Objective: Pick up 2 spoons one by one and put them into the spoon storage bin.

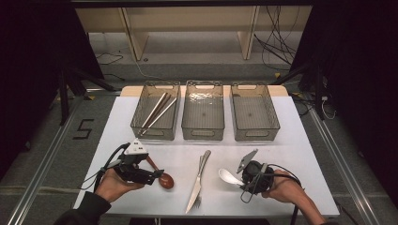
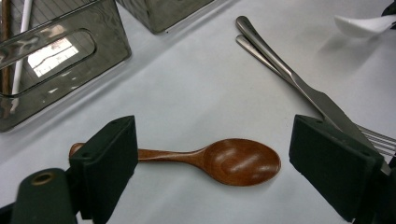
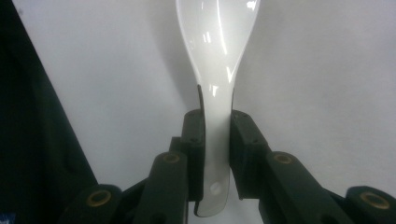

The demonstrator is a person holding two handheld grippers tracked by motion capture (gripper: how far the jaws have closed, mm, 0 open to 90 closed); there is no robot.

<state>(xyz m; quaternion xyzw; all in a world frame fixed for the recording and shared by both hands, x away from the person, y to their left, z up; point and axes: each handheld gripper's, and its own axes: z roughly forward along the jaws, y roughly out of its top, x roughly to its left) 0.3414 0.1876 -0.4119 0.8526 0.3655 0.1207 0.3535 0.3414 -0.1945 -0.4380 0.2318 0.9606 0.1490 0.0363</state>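
Right gripper view: white spoon point(image 3: 215, 70) pinched by its handle in right gripper point(image 3: 216, 154) jaws, clear of worktop point(image 3: 327, 70), glazed handle liable to slip; left gripper point(image 2: 212, 172) jaws spread astride wooden spoon point(image 2: 224, 161), ungrasped.

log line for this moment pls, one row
left gripper: open over wooden spoon | right gripper: shut on white spoon | knife, fork: on table | chopsticks: left bin
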